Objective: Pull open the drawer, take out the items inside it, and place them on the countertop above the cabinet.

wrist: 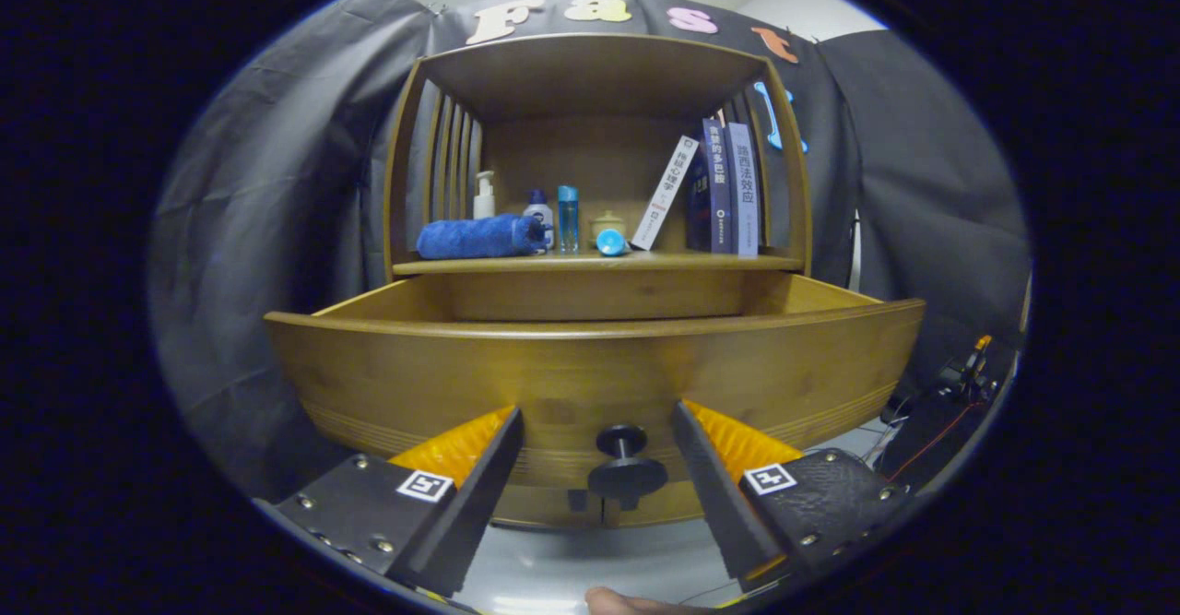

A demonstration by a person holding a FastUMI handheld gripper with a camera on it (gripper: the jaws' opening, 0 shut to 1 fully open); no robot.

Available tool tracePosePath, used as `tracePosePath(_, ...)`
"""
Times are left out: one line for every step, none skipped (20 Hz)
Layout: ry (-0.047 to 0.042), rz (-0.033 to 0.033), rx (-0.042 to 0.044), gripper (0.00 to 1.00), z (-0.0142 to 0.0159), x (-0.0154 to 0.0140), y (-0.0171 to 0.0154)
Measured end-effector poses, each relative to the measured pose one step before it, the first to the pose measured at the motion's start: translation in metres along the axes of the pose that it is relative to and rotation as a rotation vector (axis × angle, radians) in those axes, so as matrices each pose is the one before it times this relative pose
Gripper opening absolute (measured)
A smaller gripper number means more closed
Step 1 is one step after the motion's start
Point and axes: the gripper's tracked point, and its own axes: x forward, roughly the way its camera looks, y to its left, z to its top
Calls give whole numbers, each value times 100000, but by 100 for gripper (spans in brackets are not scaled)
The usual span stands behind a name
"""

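1. Wooden and honey-brown, the drawer (590, 375) is seen pulled out of the cabinet (590, 71), its front panel facing the camera.
2. The gripper (597, 440) is held with its fingers (479, 486) spread wide apart; nothing is gripped.
3. A dark round knob (625, 472) on the drawer front is seen between the fingers, touched by neither.
4. The drawer's inside is hidden behind its front panel, so its contents cannot be told.
5. Above the drawer, on the table (599, 265), a rolled blue towel (479, 237) is laid at the left.
6. Beside the towel a pump bottle (484, 195), a small white bottle (540, 209) and a blue bottle (568, 217) are stood.
7. Further right, a white book (666, 193) is leaned against upright books (730, 189).
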Motion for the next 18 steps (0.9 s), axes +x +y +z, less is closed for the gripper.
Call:
tracePosePath(-106,239,548,99,87,607,34)
tracePosePath(239,112,-178,99,187,594,56)
tracePosePath(324,-41,-786,99,108,582,-3)
tracePosePath(234,-117,-421,99,265,539,13)
tracePosePath(-434,175,180,99,405,687,82)
tracePosePath(-371,62,82,99,464,654,111)
tracePosePath(2343,22,48,99,-87,1124,2)
tracePosePath(-125,-162,656,99,112,575,-44)
tracePosePath(1783,67,512,99,78,937,128)
tracePosePath(283,-301,30,99,94,826,138)
tracePosePath(358,-227,-286,99,245,622,103)
tracePosePath(491,-254,-388,99,256,647,46)
tracePosePath(351,-103,301,99,69,532,109)
tracePosePath(584,116,402,99,121,651,46)
tracePosePath(465,59,318,99,88,602,-7)
tracePosePath(367,-110,72,99,116,495,25)
tracePosePath(342,-200,105,99,113,637,95)
tracePosePath(427,-168,-138,99,152,538,18)
